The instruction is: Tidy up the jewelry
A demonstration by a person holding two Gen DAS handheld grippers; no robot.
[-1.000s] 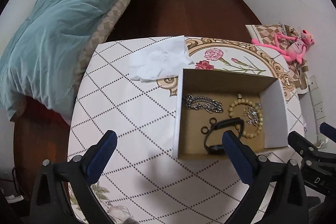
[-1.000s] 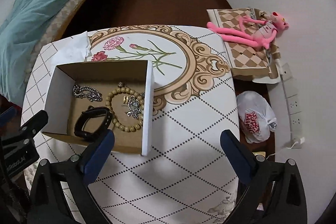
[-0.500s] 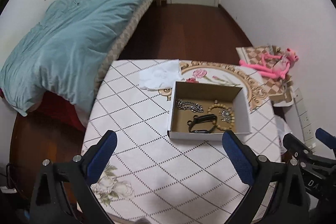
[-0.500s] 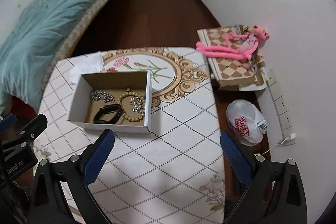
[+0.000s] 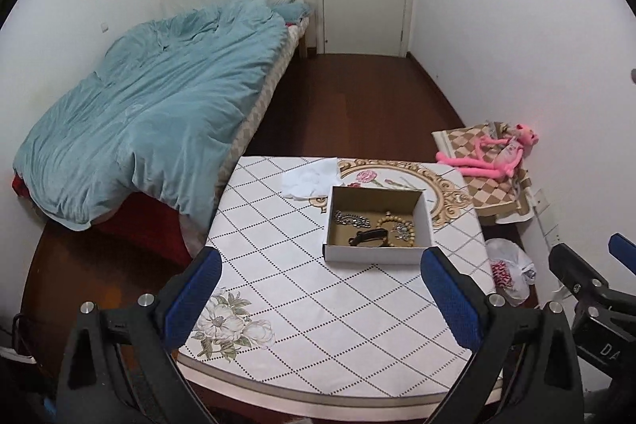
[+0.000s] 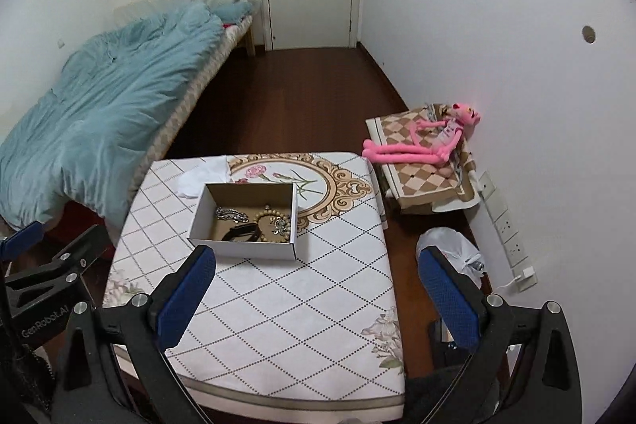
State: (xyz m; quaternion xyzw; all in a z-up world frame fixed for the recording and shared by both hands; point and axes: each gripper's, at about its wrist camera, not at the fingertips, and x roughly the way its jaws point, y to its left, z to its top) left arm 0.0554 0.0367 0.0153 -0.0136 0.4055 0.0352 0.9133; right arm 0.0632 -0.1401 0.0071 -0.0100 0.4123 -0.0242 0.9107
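Note:
A small white cardboard box [image 5: 373, 253] [image 6: 242, 248] stands on the patterned table [image 5: 302, 312] [image 6: 286, 304]. Inside lie a silver chain [image 5: 351, 219] [image 6: 229, 214], a wooden bead bracelet [image 5: 395, 225] [image 6: 274, 215], a black band [image 5: 367, 237] [image 6: 240, 231] and a small silver piece [image 5: 401, 233] [image 6: 278, 225]. My left gripper [image 5: 318, 281] hangs open well back from the box, above the table's near half. My right gripper [image 6: 314, 281] is also open and empty, held high over the table's near right part.
A white tissue [image 5: 310, 181] [image 6: 200, 177] lies behind the box. A bed with a teal duvet [image 5: 151, 114] fills the left. A pink plush toy [image 6: 425, 142] on a checkered cushion and a plastic bag [image 6: 453, 253] sit by the right wall.
Both grippers have pulled up and back from the box, so the table and room now show much wider. The jewelry stays in the box; both grippers stay open.

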